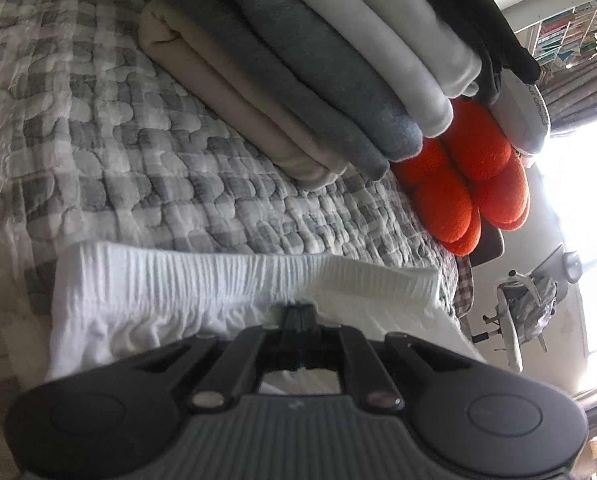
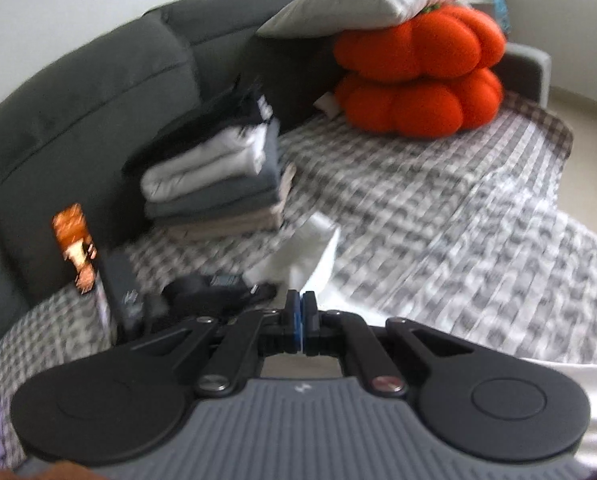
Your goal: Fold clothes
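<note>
A white garment [image 1: 170, 296] with a ribbed elastic edge lies stretched across the checked quilt [image 1: 98, 128]. My left gripper [image 1: 298, 312] is shut on its near edge, with cloth bunched around the tips. In the right wrist view the white garment [image 2: 298, 256] rises in a fold just past my right gripper [image 2: 300, 304]. That gripper's blue pads are pressed together with a thin pale line of cloth between them. More white cloth shows at the lower right. A dark shape to the left of the fold looks like the left gripper [image 2: 206, 286], blurred.
A stack of folded clothes [image 1: 298, 80] [image 2: 214, 184] in beige, grey, white and black sits against the dark grey sofa back [image 2: 78, 100]. Two orange pumpkin cushions [image 2: 418, 72] carry a white pillow [image 2: 358, 0]. An orange-printed box [image 2: 74, 240] stands at the left. The quilt [image 2: 458, 220] spreads right.
</note>
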